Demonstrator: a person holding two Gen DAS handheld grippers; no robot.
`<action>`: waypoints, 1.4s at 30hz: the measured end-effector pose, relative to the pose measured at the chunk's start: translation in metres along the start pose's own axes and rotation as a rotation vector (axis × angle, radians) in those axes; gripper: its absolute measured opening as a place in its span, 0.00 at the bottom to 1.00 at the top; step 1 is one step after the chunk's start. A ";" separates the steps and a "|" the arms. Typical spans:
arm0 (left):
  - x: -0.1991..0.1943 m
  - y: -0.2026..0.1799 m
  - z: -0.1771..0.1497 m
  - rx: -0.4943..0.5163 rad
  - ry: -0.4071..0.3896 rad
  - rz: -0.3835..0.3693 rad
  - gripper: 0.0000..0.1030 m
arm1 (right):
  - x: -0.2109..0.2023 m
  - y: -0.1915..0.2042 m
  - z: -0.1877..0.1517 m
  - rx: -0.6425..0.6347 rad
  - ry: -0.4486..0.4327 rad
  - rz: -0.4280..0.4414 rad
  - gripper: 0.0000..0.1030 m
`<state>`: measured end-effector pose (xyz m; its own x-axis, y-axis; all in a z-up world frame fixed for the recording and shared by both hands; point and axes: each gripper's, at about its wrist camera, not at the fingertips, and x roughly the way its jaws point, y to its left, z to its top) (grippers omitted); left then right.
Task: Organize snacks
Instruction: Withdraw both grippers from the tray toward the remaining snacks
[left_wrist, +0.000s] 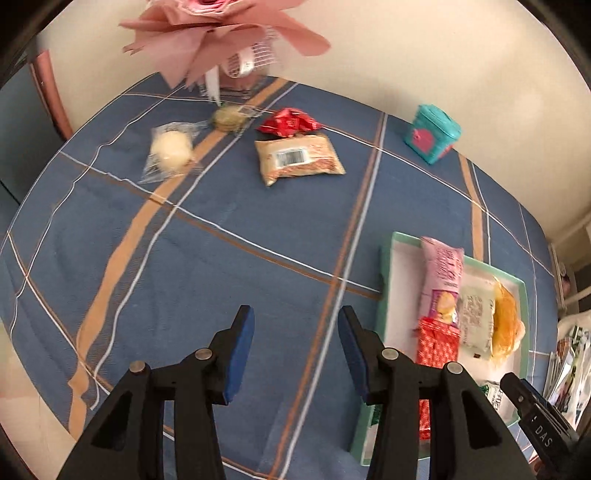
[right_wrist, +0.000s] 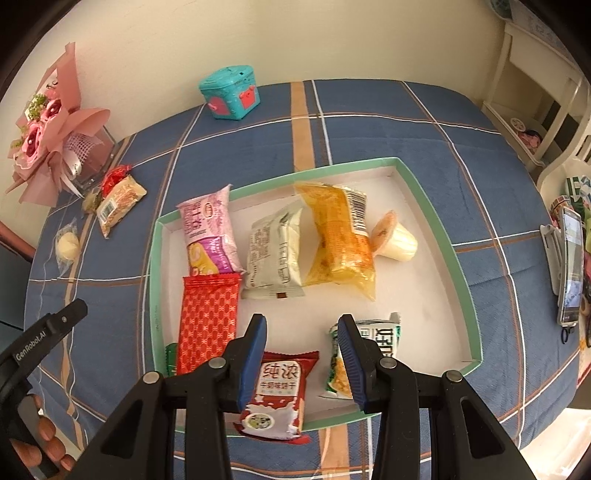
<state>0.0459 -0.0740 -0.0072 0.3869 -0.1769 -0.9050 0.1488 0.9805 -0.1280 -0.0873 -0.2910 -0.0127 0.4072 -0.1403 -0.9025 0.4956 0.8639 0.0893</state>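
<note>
A green-rimmed white tray (right_wrist: 436, 206) holds several snack packets: pink (right_wrist: 210, 232), red patterned (right_wrist: 207, 321), grey-white (right_wrist: 275, 254), orange (right_wrist: 341, 240), a jelly cup (right_wrist: 397, 240), a green-white packet (right_wrist: 376, 332) and a red milk-biscuit packet (right_wrist: 275, 395) lying over the front rim. My right gripper (right_wrist: 302, 358) is open above the tray's front, empty. My left gripper (left_wrist: 295, 350) is open and empty over the cloth, left of the tray (left_wrist: 384, 266). Loose on the cloth lie a beige packet (left_wrist: 299, 158), a red packet (left_wrist: 288, 122), a white round snack (left_wrist: 170, 149) and a greenish one (left_wrist: 229, 117).
A pink bouquet (left_wrist: 221, 40) stands at the table's far edge by the loose snacks. A teal tin box (left_wrist: 432, 133) sits near the wall. A phone (right_wrist: 570, 266) lies off the table's right side. The blue plaid cloth (left_wrist: 221, 258) covers the table.
</note>
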 end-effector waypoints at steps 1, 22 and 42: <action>0.000 0.002 0.001 -0.004 0.000 0.001 0.47 | 0.000 0.002 0.000 -0.004 0.000 0.001 0.41; 0.009 0.001 -0.002 0.038 -0.008 0.095 0.94 | 0.006 0.014 -0.001 -0.049 -0.011 -0.012 1.00; 0.005 0.005 0.015 0.081 -0.152 0.088 0.95 | 0.012 0.050 0.005 -0.128 -0.053 0.029 1.00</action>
<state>0.0621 -0.0709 -0.0059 0.5335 -0.1077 -0.8389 0.1789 0.9838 -0.0125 -0.0544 -0.2519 -0.0167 0.4612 -0.1370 -0.8767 0.3826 0.9222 0.0571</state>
